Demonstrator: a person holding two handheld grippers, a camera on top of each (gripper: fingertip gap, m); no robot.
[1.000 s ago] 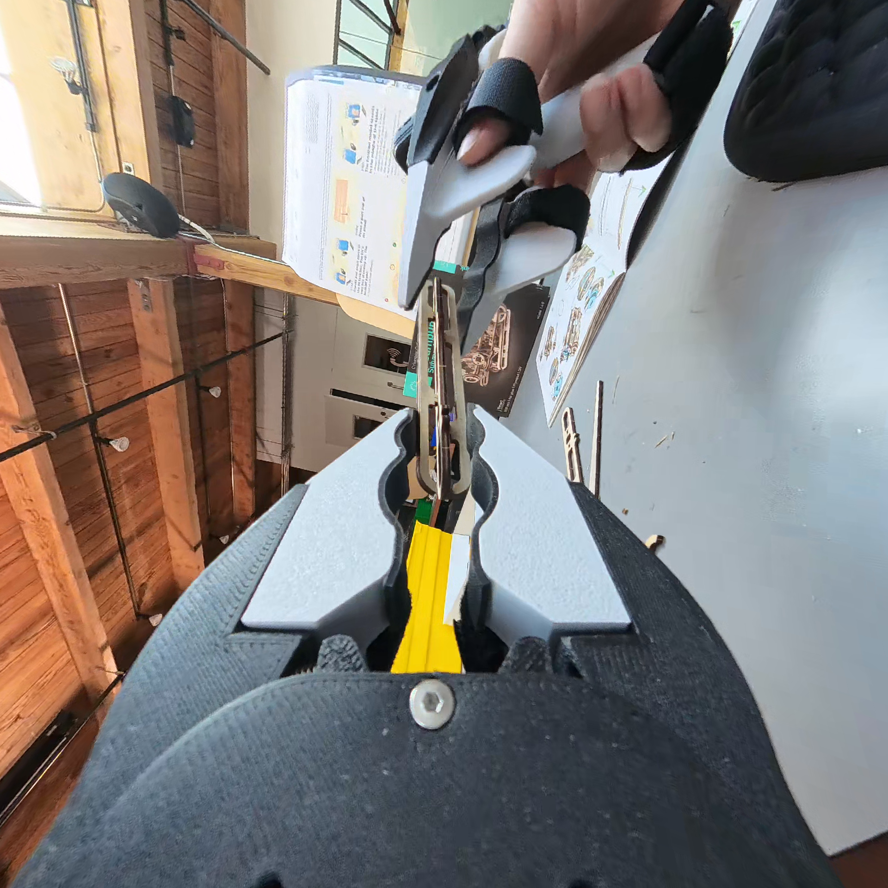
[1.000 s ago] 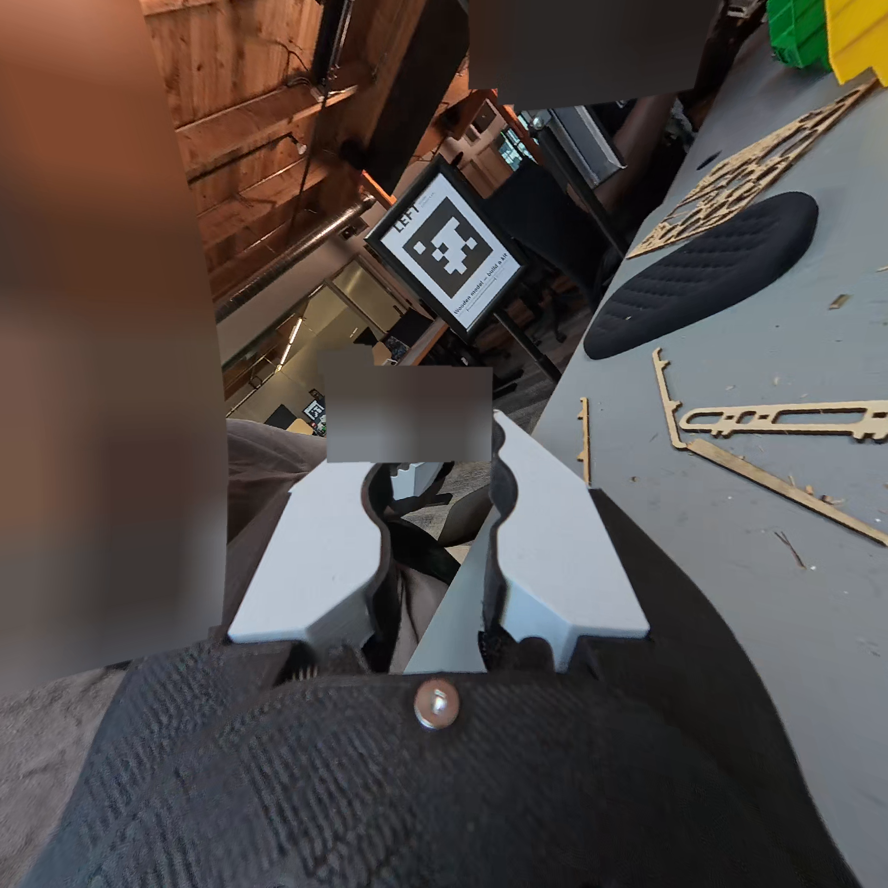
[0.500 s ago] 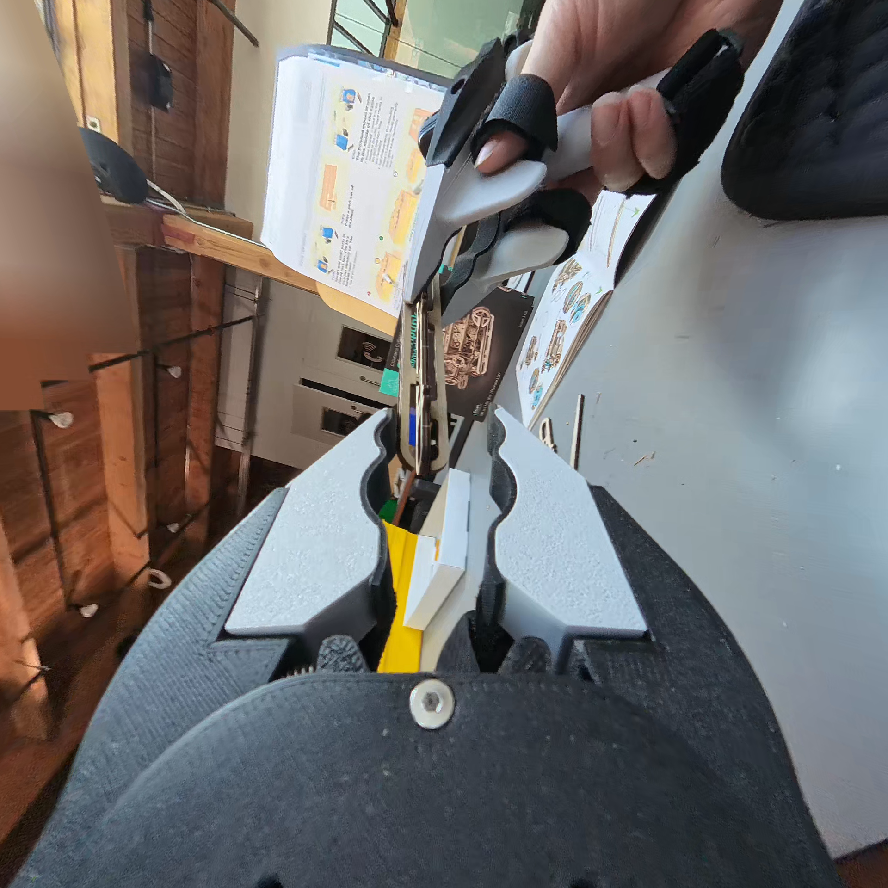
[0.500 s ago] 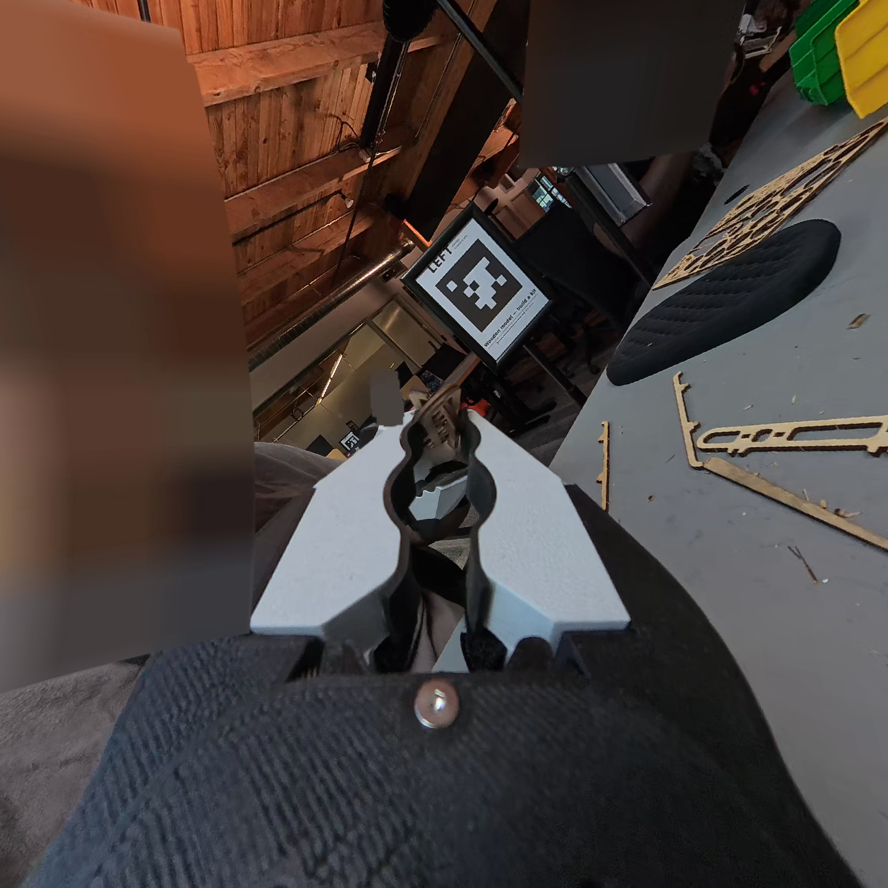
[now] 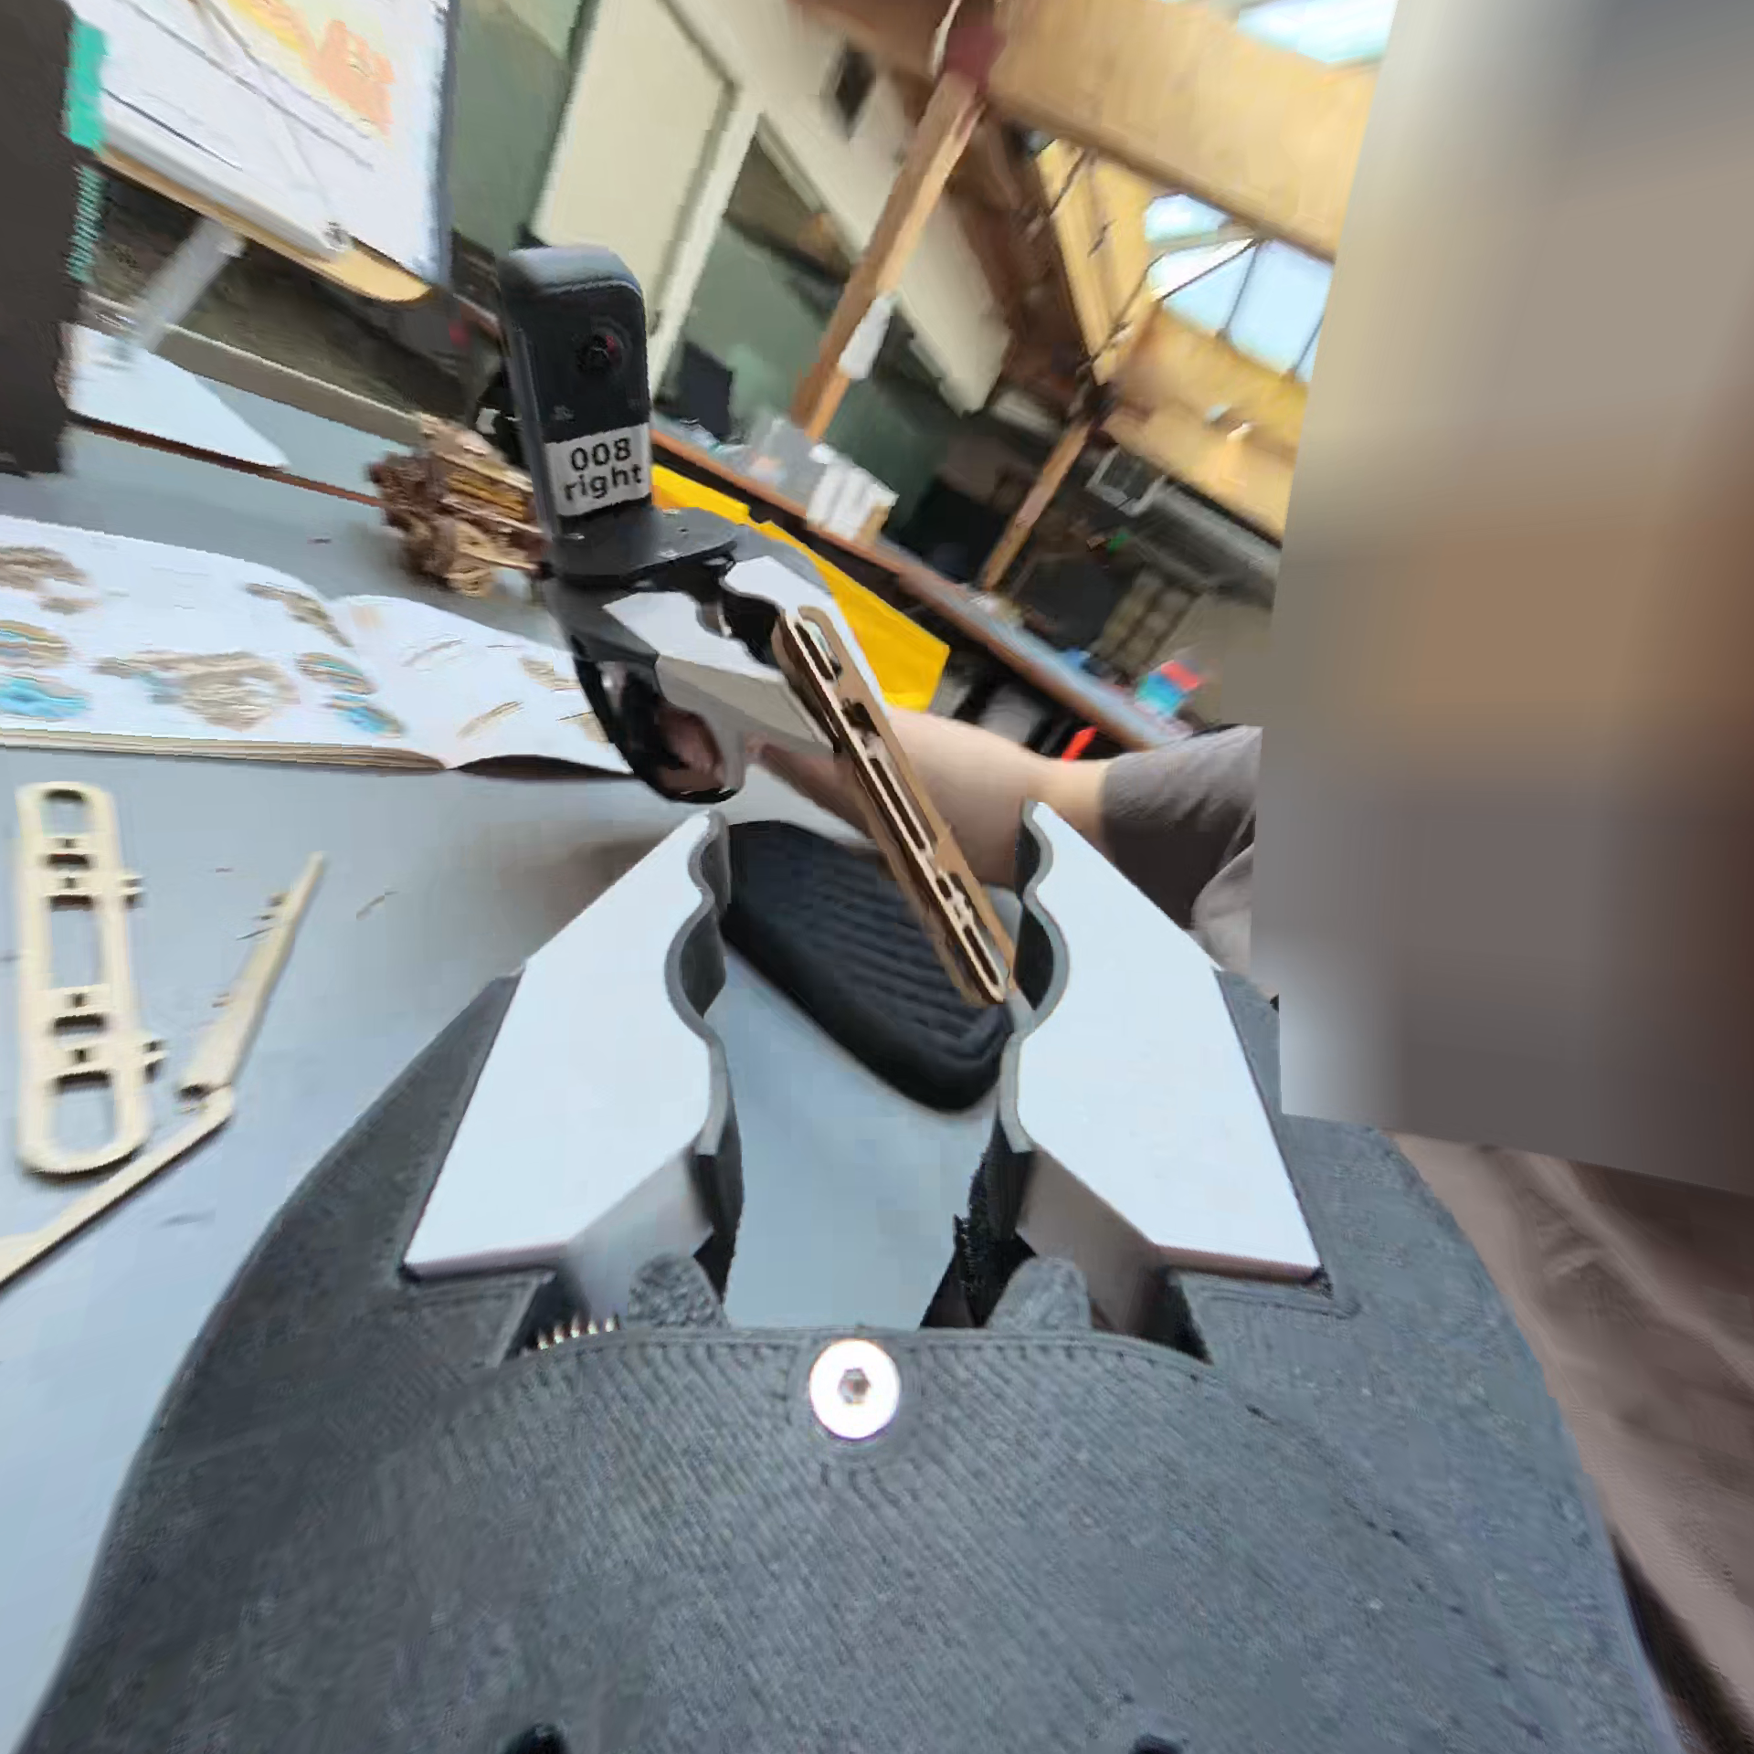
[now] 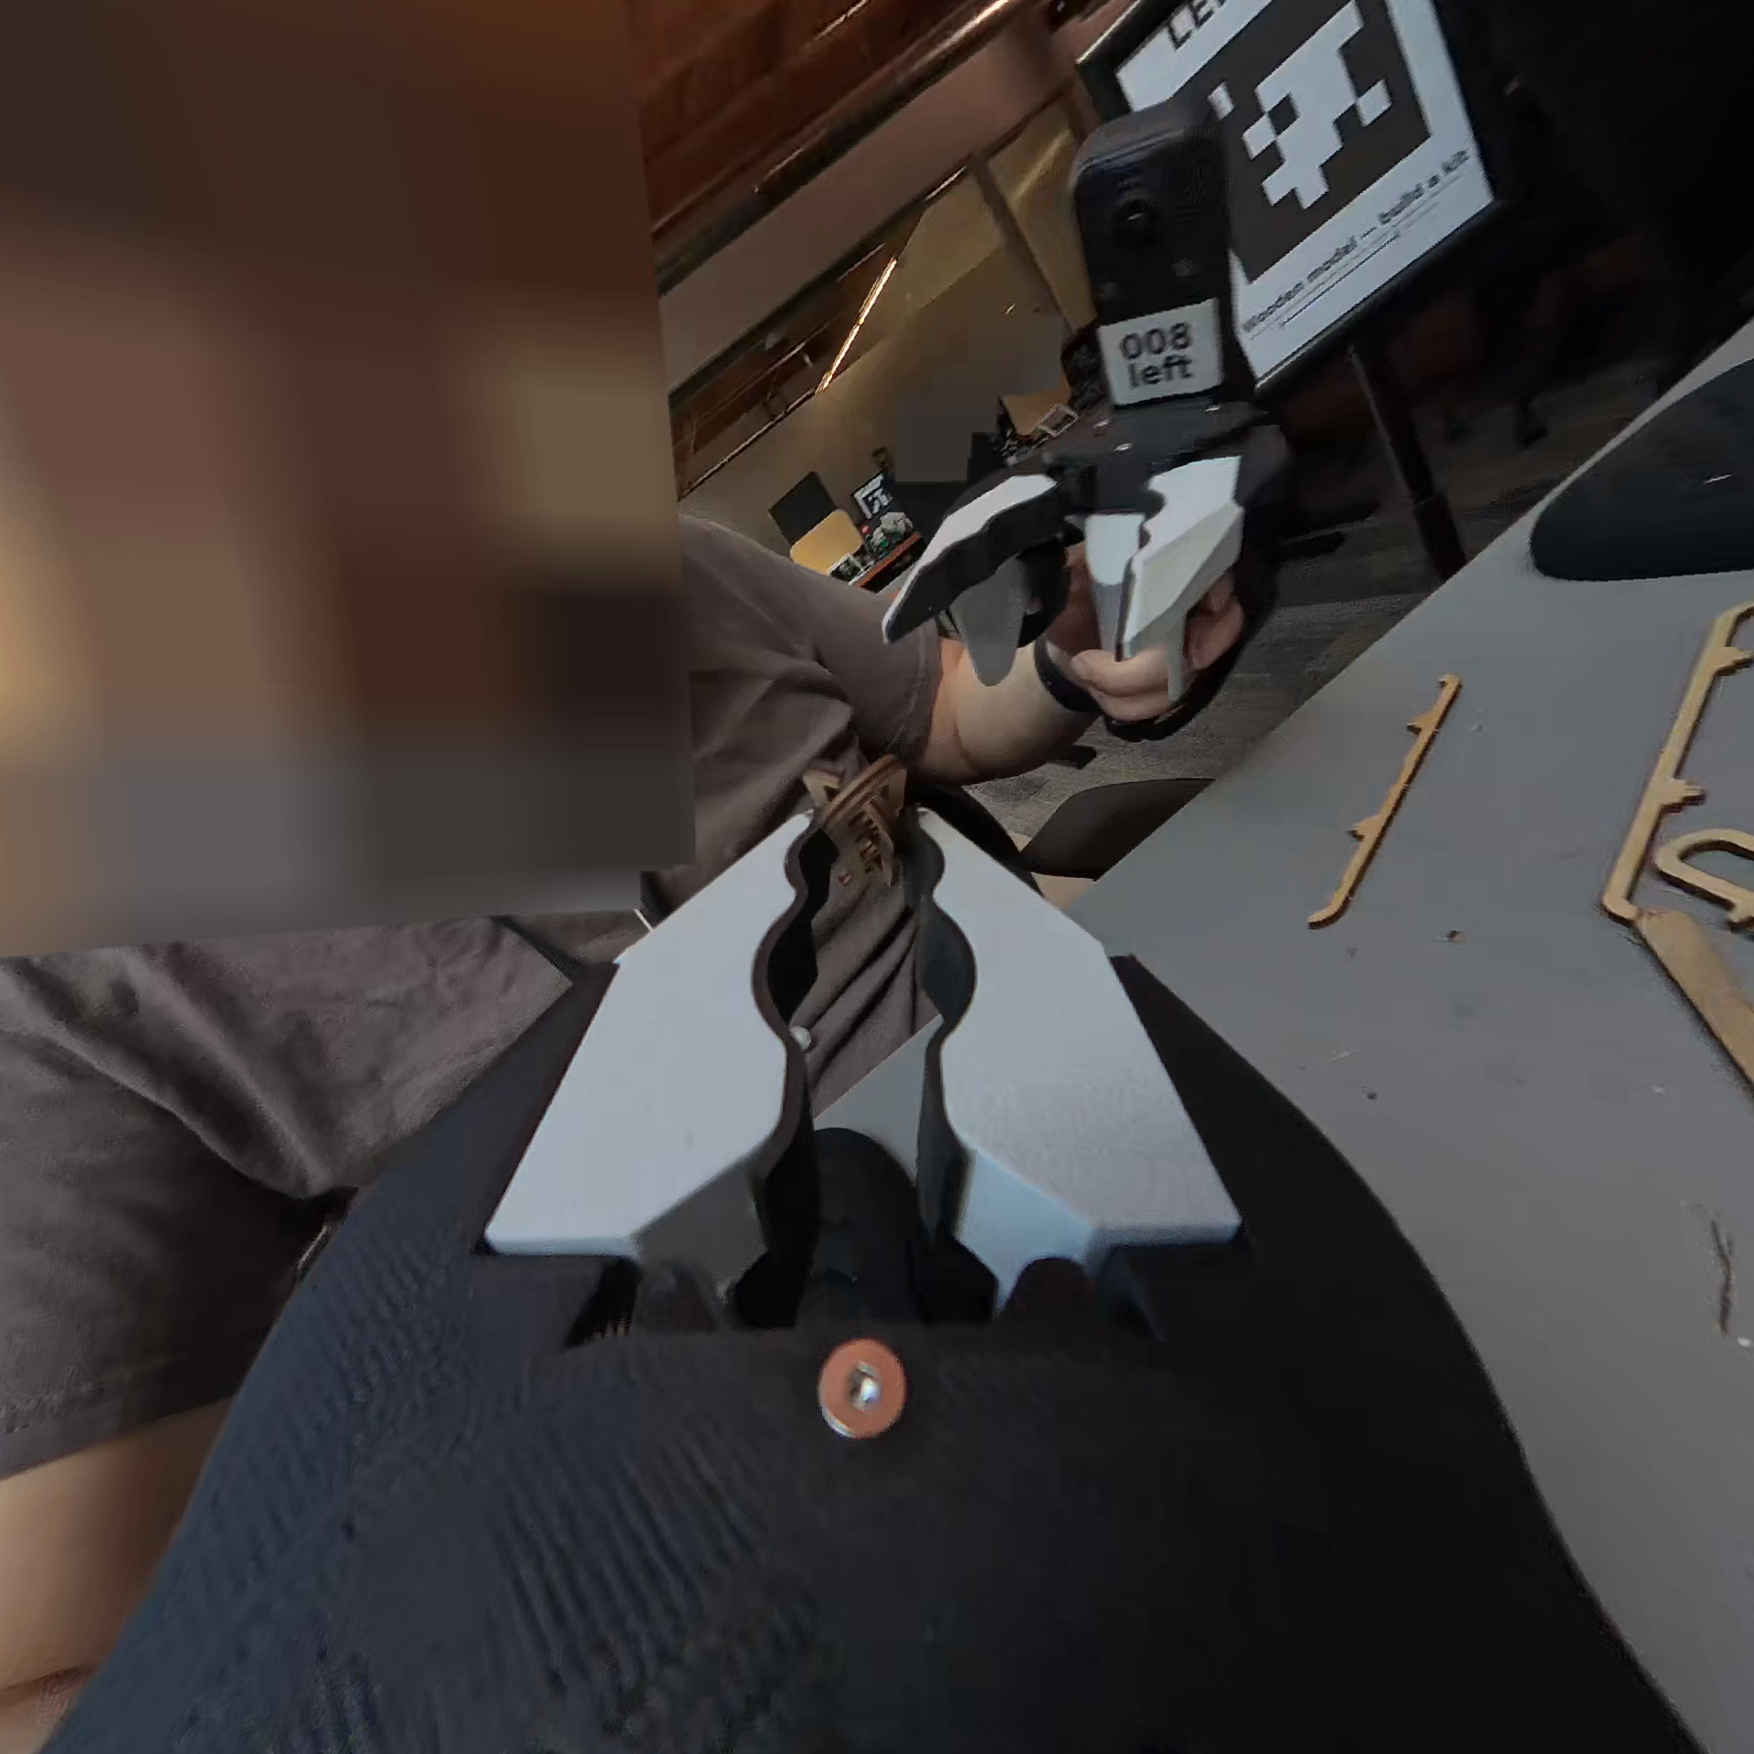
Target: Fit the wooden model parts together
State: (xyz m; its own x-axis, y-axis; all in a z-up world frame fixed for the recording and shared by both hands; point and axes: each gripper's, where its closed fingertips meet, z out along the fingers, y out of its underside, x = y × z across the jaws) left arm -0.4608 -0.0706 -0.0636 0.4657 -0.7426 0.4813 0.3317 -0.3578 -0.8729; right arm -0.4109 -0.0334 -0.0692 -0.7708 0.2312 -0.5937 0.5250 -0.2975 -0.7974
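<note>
Left hand-held gripper (image 5: 868, 911) of mine hangs released above the grey counter (image 5: 399, 911), its pale fingers spread wide with nothing between them. Just beyond it, my right hand-held gripper (image 5: 793, 631) is clenched on one end of a long slotted strip of light laser-cut wood (image 5: 892, 807), whose free end slants down beside my left gripper's right finger. Under both lies a black ribbed oval pad (image 5: 854, 959). Further left on the counter rest a flat slotted wooden frame piece (image 5: 76, 978), a thin wooden sliver (image 5: 251, 968) and an open illustrated instruction booklet (image 5: 247, 664).
</note>
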